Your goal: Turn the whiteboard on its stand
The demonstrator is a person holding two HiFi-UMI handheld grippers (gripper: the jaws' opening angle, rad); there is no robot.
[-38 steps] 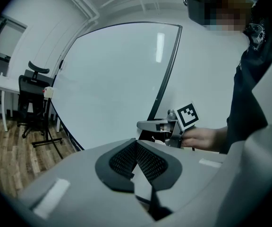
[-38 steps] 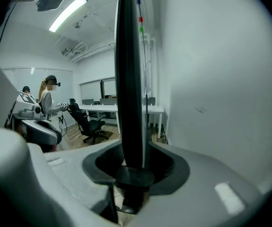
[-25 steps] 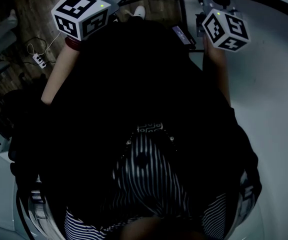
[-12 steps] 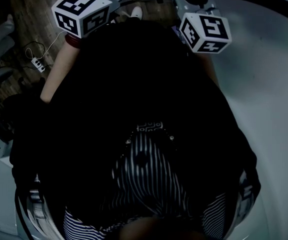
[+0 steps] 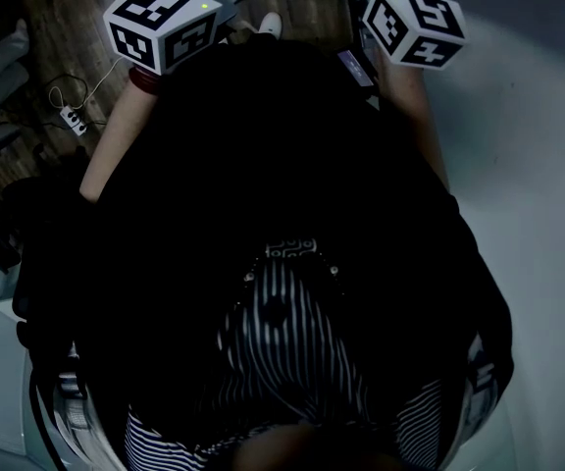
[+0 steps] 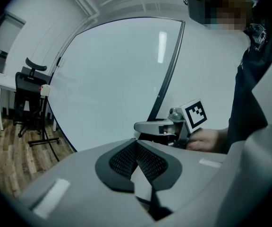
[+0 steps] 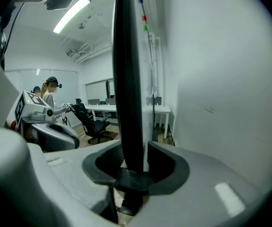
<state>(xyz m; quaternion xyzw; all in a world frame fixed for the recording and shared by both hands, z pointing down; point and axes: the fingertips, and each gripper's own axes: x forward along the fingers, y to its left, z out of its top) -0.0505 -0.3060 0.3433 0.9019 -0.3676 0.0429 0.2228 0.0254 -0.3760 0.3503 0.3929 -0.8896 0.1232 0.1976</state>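
The whiteboard (image 7: 125, 70) was pinched at its black edge by the right gripper (image 7: 135, 167); the left gripper (image 6: 137, 157), jaws pressed together, was held just before the whiteboard.

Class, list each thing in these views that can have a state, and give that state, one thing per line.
Large white whiteboard with dark frame: blank, clamped at its edge.
Left gripper: shut, nothing between its jaws.
Right gripper: shut on the whiteboard's frame.
Long ceiling strip light: lit.
Black office chair: unoccupied.
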